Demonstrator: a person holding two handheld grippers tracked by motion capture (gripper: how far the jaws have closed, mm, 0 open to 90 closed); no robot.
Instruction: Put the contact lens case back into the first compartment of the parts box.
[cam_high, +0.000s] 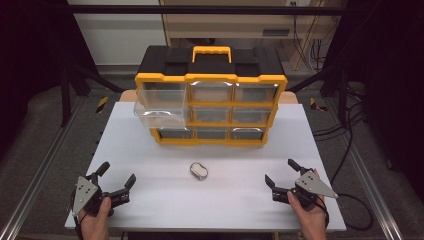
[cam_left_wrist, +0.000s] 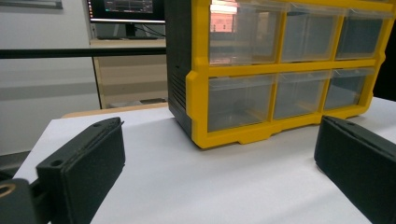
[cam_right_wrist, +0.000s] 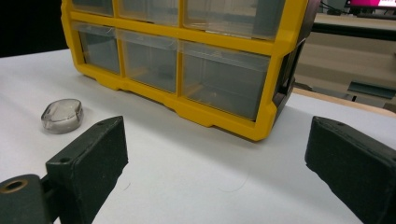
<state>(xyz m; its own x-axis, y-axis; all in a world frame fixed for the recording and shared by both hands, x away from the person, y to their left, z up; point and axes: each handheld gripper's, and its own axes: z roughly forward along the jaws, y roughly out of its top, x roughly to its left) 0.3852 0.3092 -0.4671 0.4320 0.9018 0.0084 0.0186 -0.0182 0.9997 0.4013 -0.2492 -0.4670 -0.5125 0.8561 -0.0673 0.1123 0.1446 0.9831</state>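
Note:
A yellow and black drawer cabinet (cam_high: 212, 102) (cam_left_wrist: 280, 74) (cam_right_wrist: 187, 56) with clear drawers stands at the back of the white table (cam_high: 165, 195). Its top left drawer (cam_high: 159, 106) is pulled out. A small clear oval case (cam_high: 199, 171) (cam_right_wrist: 62, 115) lies on the table in front of the cabinet. My left gripper (cam_high: 116, 175) (cam_left_wrist: 219, 172) rests open at the near left, held by a hand. At the near right, my right gripper (cam_high: 281, 172) (cam_right_wrist: 215, 172) is open too, with nothing between its jaws.
The table's front edge (cam_high: 200, 229) runs just behind both hands. Cables (cam_high: 345, 130) lie on the floor at the right. Dark frame bars (cam_high: 65, 75) stand at both sides. A monitor (cam_left_wrist: 126, 11) sits beyond the table.

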